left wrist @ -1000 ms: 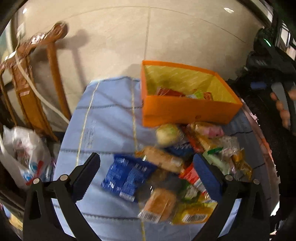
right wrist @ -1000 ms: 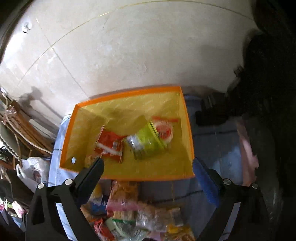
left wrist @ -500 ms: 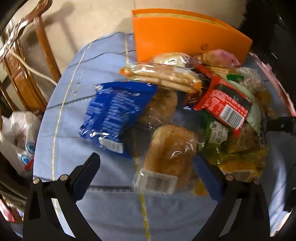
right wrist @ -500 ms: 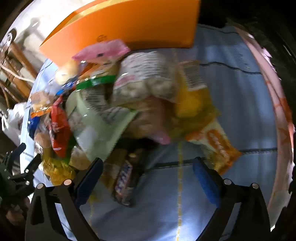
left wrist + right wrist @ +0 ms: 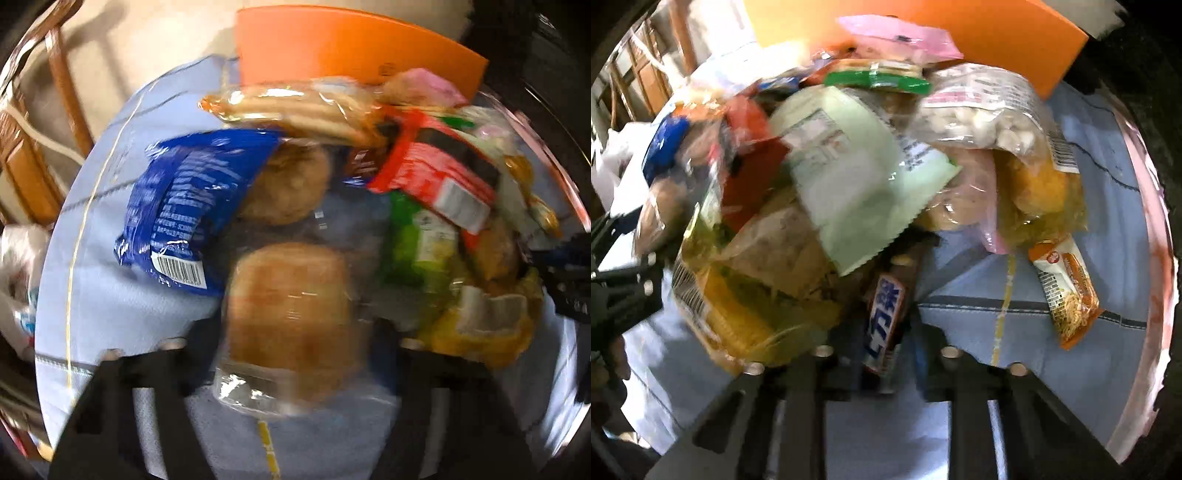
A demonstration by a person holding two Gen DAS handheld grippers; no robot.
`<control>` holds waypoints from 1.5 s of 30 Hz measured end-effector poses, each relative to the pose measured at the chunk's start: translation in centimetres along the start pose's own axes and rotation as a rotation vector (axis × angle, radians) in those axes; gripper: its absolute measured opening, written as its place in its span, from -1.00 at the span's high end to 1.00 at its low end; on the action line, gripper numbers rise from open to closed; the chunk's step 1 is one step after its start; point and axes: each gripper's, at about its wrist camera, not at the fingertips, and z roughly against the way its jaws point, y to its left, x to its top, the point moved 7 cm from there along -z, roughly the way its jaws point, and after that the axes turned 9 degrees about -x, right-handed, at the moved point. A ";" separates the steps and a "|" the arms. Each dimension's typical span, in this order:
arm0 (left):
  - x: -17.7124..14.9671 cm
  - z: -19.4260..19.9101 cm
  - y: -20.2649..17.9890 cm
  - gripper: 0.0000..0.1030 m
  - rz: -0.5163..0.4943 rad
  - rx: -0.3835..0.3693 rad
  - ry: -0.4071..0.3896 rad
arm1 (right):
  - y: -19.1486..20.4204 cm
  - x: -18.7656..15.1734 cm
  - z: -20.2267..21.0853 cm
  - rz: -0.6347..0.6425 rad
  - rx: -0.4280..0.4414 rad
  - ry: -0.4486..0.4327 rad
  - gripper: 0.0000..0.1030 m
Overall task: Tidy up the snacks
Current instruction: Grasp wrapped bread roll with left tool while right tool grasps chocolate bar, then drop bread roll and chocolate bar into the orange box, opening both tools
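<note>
Brown bread pack (image 5: pixel 291 325) clasped by left tool (image 5: pixel 295 354), right tool (image 5: pixel 882 354) pinching chocolate bar (image 5: pixel 884 325)

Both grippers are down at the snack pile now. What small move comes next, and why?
Probably finish closing both grippers before lifting. The left gripper has its fingers on either side of the wrapped bread, and the right gripper flanks the dark candy bar. Blur hides whether either grip is firm. The orange box stands behind the pile.
</note>
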 end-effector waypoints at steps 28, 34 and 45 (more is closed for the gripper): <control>14.4 13.2 -1.0 -0.01 0.092 -0.145 -0.297 | -11.6 11.5 20.3 -0.247 0.195 -0.437 0.66; 24.0 15.5 -2.0 -0.03 0.037 -0.107 -0.399 | -13.3 19.4 23.6 -0.249 0.175 -0.525 0.66; 33.0 12.1 -1.0 -0.92 0.064 -0.036 -0.403 | -15.5 29.5 22.7 -0.248 0.100 -0.566 -0.93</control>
